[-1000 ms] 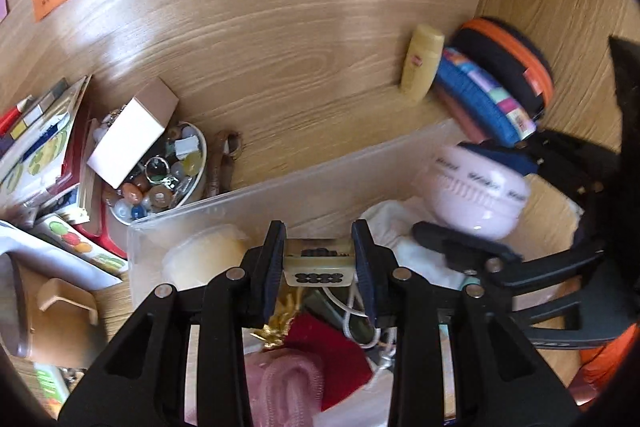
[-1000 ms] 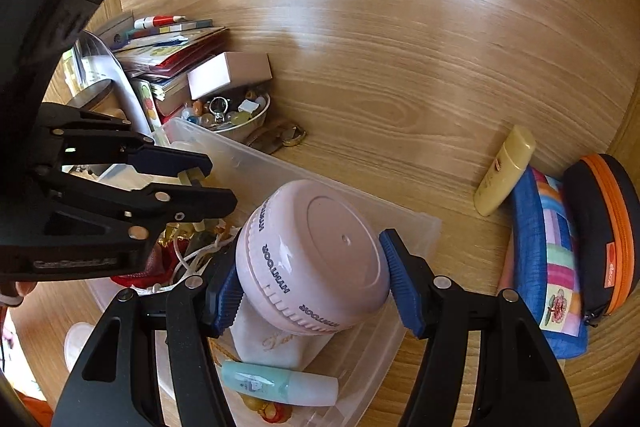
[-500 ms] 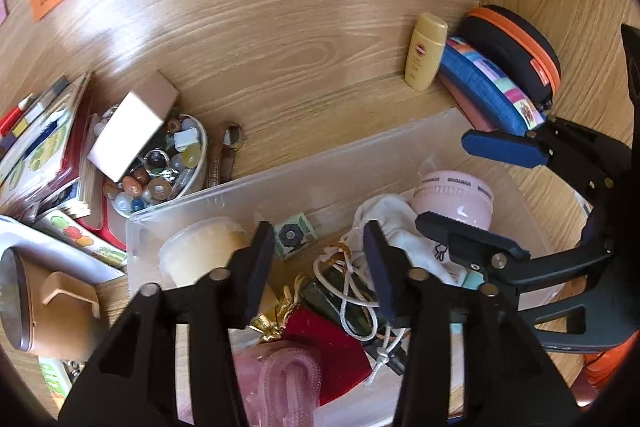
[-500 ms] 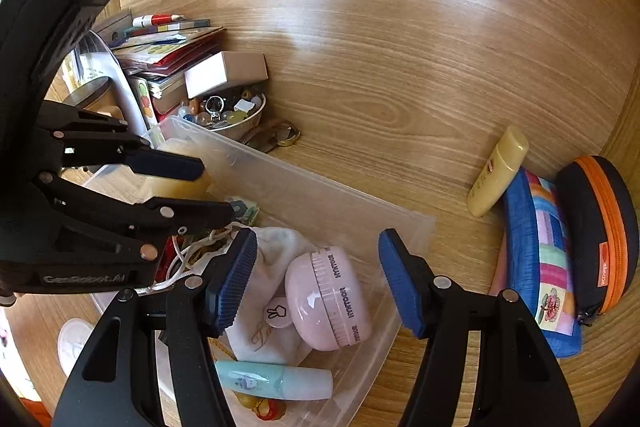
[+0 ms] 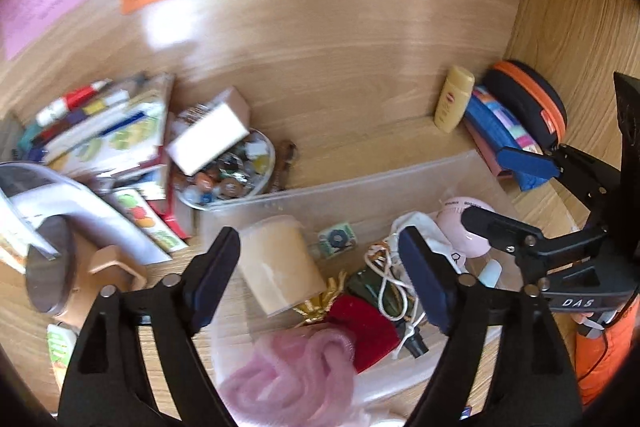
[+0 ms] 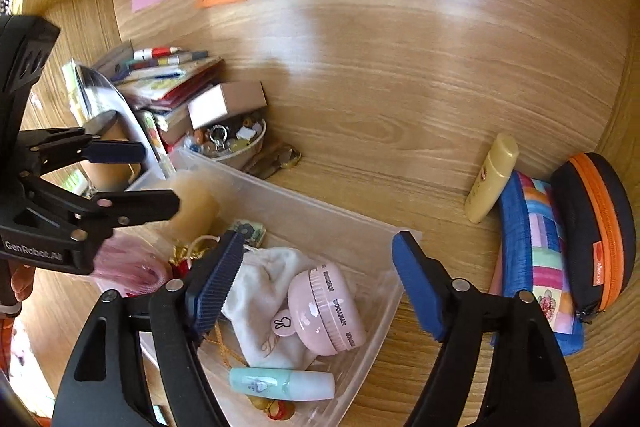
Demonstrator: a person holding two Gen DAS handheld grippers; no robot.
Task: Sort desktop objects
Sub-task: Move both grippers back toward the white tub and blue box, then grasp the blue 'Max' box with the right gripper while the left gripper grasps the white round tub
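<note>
Both drops done: left gripper (image 5: 320,273) and right gripper (image 6: 316,277) have just opened wide, nothing between the jaws. Pink case (image 6: 326,309) lies in the clear bin (image 6: 372,227). Next we probably fetch the yellow bottle (image 6: 492,179).

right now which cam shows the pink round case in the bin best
The right wrist view: the pink round case lies in full sight on the white cloth, its lettering readable. In the left wrist view the right gripper covers most of it.
</note>
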